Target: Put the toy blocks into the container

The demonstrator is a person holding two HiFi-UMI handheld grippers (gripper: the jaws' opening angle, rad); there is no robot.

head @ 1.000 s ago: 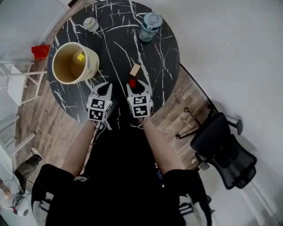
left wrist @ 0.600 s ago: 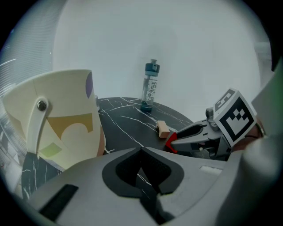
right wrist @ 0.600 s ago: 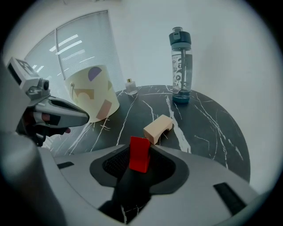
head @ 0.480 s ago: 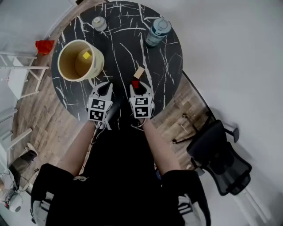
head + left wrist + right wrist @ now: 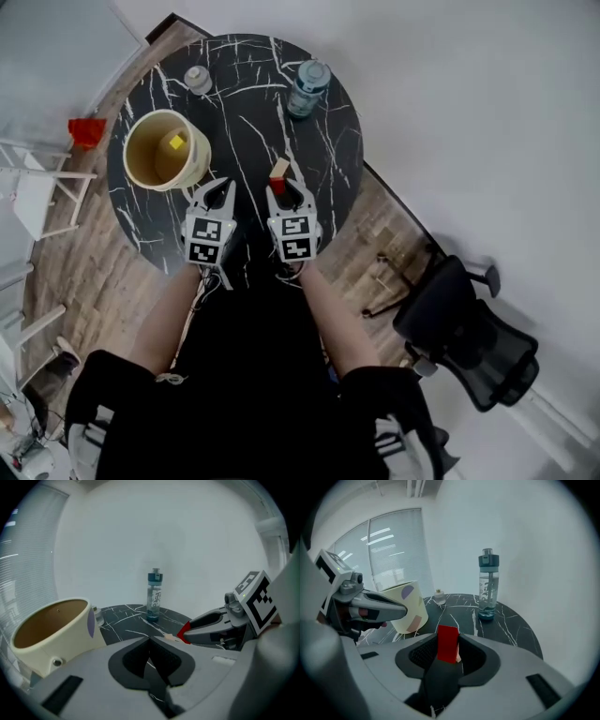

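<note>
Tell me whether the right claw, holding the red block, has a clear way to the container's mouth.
Probably, but not straight across: the shut left claw sits between the container and the right claw gripping the red block. The mouth faces up, so passing over looks free.

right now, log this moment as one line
right gripper: jaws just closed on red block | left gripper: jaws shut, empty | container: yellow block inside

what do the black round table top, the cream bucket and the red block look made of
Round black table top: marble or a marble-look slab, going by the white veins.
Cream round container: matt plastic or card, smooth wall; can't tell which.
Red rectangular block: painted wood or plastic, flat even colour, sharp edges.
</note>
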